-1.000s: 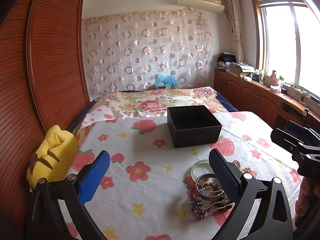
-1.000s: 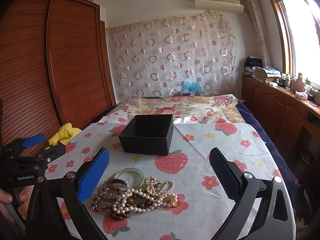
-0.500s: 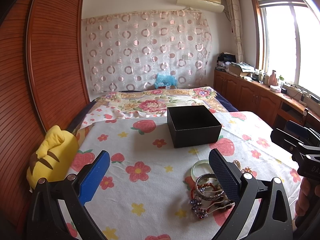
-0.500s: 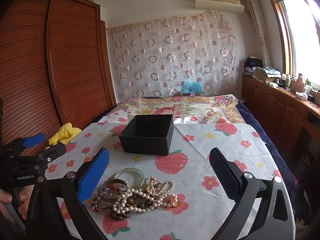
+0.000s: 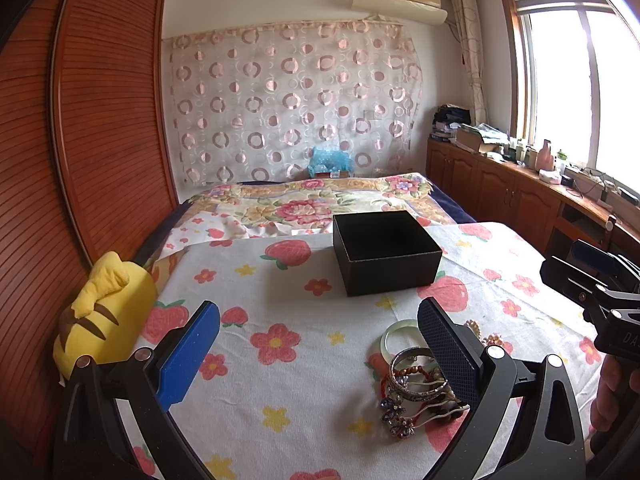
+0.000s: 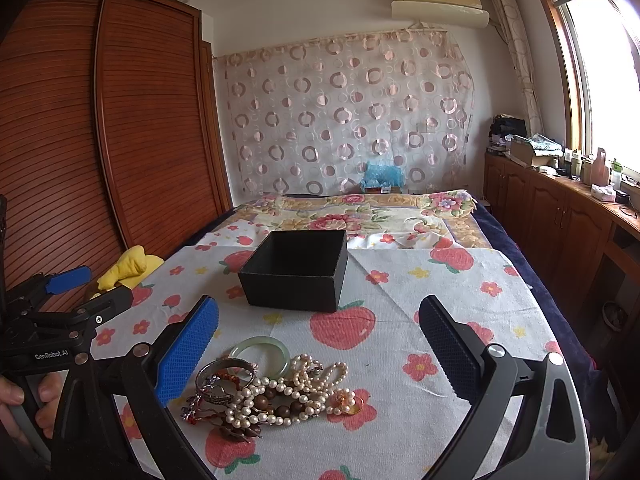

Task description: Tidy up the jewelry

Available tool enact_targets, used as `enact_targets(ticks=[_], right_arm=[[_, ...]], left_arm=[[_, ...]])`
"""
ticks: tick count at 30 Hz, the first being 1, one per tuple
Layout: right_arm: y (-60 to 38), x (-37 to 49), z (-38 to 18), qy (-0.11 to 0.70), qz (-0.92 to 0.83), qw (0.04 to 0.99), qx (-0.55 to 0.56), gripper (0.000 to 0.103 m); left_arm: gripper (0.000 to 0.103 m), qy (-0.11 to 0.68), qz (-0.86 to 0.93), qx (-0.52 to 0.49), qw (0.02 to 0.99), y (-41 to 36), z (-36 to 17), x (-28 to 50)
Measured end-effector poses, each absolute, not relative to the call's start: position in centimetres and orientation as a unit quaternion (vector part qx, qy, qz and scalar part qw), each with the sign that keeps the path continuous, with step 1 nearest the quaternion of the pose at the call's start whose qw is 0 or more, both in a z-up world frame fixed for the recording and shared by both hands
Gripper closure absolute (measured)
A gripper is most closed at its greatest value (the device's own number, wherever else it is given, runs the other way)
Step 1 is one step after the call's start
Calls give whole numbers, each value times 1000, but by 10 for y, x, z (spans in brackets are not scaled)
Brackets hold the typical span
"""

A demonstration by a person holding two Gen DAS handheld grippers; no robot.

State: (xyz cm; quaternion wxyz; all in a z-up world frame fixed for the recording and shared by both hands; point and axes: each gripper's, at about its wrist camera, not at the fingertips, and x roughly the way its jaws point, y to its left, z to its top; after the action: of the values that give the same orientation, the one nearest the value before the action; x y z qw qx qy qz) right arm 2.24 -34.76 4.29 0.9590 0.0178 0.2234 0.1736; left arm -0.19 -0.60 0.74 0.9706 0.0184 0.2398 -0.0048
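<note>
A pile of jewelry (image 6: 276, 392) lies on the flowered cloth: a pale green bangle (image 6: 260, 354), a silver bangle (image 6: 224, 372), pearl strands (image 6: 312, 376) and brown wooden beads (image 6: 276, 402). In the left wrist view the pile (image 5: 416, 392) sits partly behind the right finger. An open, empty black box (image 6: 296, 270) (image 5: 386, 252) stands beyond the pile. My left gripper (image 5: 320, 356) is open and empty, left of the pile. My right gripper (image 6: 320, 356) is open and empty, hovering just above and behind the pile.
A yellow plush toy (image 5: 100, 316) lies at the cloth's left edge by the wooden wardrobe (image 5: 92, 120). A floral bedspread (image 6: 360, 212) lies beyond the box. Wooden cabinets (image 6: 560, 216) with clutter run along the right wall under the window.
</note>
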Motion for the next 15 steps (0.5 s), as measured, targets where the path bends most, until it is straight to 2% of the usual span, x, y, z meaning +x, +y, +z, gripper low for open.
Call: enact_targets(ticks=[15], right_arm=[[-342, 32, 23, 254, 177, 951, 8, 2]], left_arm=[[8, 298, -26, 12, 954, -17, -46, 15]])
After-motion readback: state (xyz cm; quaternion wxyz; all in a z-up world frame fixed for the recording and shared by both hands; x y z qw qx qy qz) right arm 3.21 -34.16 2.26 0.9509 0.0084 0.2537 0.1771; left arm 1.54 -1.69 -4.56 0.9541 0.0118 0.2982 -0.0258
